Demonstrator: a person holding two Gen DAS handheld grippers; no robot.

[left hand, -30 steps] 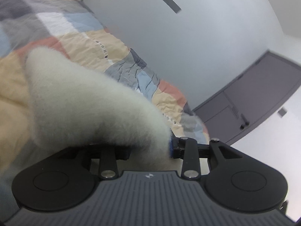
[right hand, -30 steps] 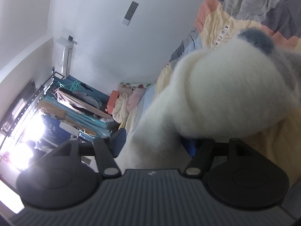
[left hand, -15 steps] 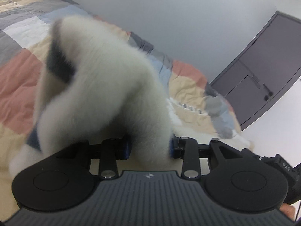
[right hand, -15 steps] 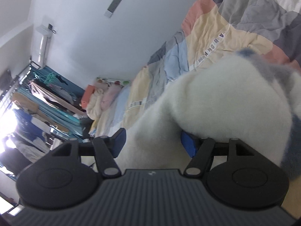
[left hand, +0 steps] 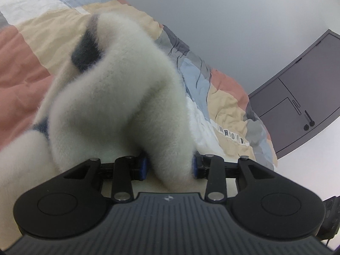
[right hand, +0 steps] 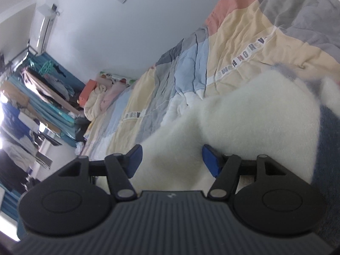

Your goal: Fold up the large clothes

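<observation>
Left wrist: left gripper (left hand: 169, 167) clenched on fluffy white garment (left hand: 119, 97) | right gripper (right hand: 171, 162) closing around it, grasp uncertain | lower both evenly onto quilt (right hand: 233, 42), edges aligned.

Home bedroom: patchwork quilt (right hand: 244, 48) on bed, clothes rack (right hand: 31, 89) (crowded), wardrobe (left hand: 297, 106).

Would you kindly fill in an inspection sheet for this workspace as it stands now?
Surface: patchwork quilt on a bed, wrinkled.
Job's things: fluffy white garment with dark patches, bunched.
Clutter: pile of bedding at the far end.
Tools: left tool shut on garment; right tool, garment between its jaws, which have just been closing.
Cables: nothing seen.
Surroundings: grey door, air conditioner, clothes rack.
</observation>
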